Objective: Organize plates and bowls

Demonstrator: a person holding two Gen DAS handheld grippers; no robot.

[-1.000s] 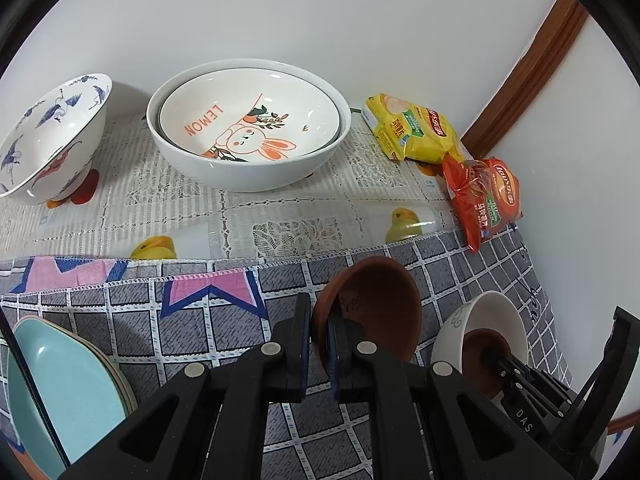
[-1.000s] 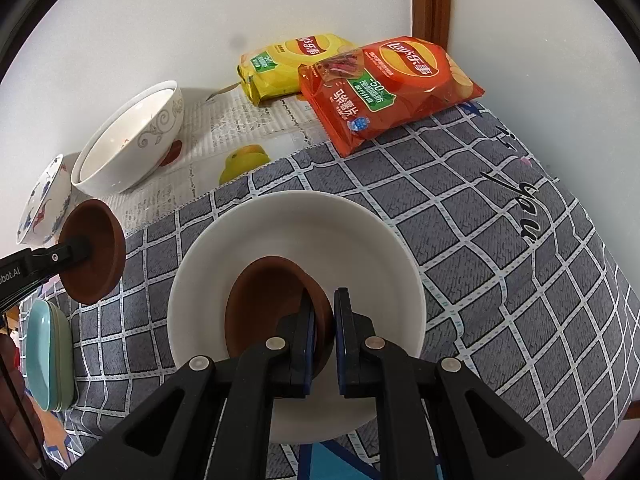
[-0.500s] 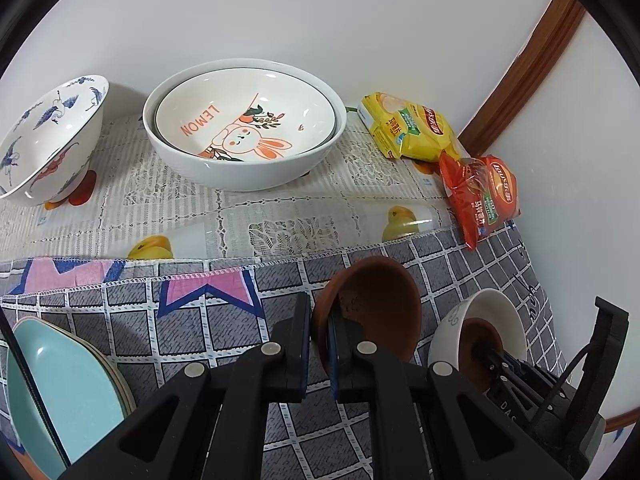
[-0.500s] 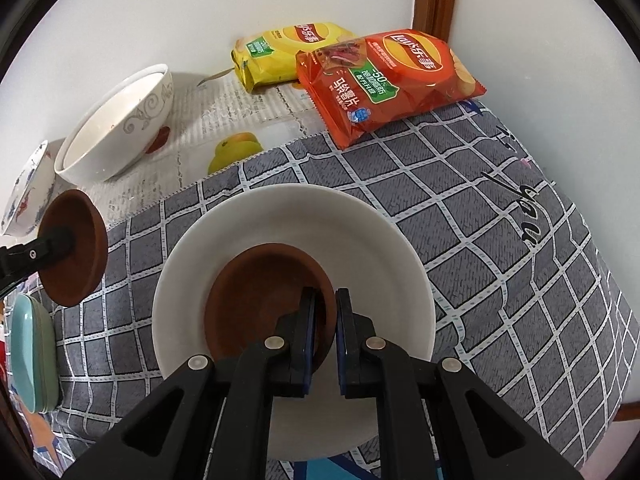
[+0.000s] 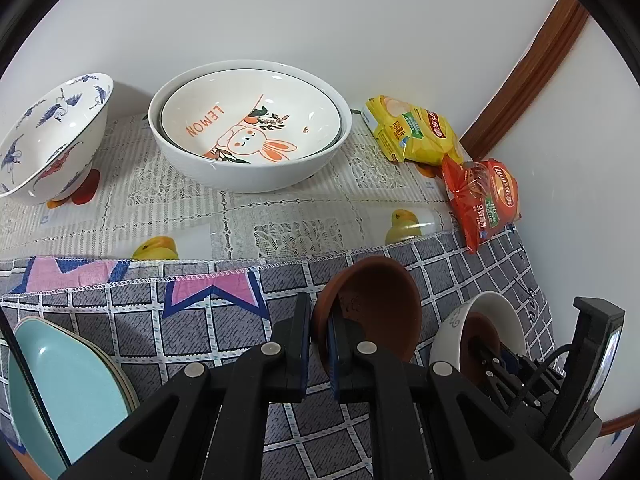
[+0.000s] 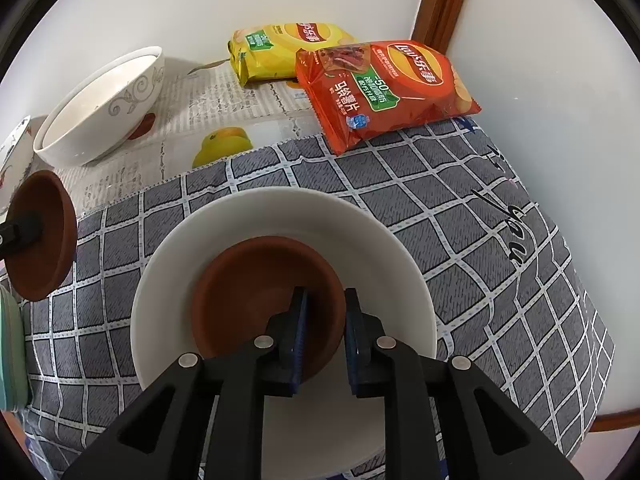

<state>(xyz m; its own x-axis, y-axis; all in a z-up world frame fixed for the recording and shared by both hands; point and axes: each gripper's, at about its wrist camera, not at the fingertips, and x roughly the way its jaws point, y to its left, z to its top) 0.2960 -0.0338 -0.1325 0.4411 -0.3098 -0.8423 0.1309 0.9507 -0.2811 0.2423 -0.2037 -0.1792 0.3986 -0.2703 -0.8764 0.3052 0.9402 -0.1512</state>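
Observation:
My left gripper is shut on the rim of a small brown dish, held tilted above the checked cloth; this dish also shows at the left of the right wrist view. My right gripper has its jaws parted, straddling the rim of a second brown dish that rests inside a white bowl. That bowl and dish also show in the left wrist view.
A large white bowl holding a rabbit "LEMON" plate and a blue-crane bowl stand at the back by the wall. Teal plates are stacked front left. Yellow and red chip bags lie near the corner.
My right gripper has opened, releasing the brown dish, which now lies in the white bowl. My left gripper still holds its brown dish, hardly moved.

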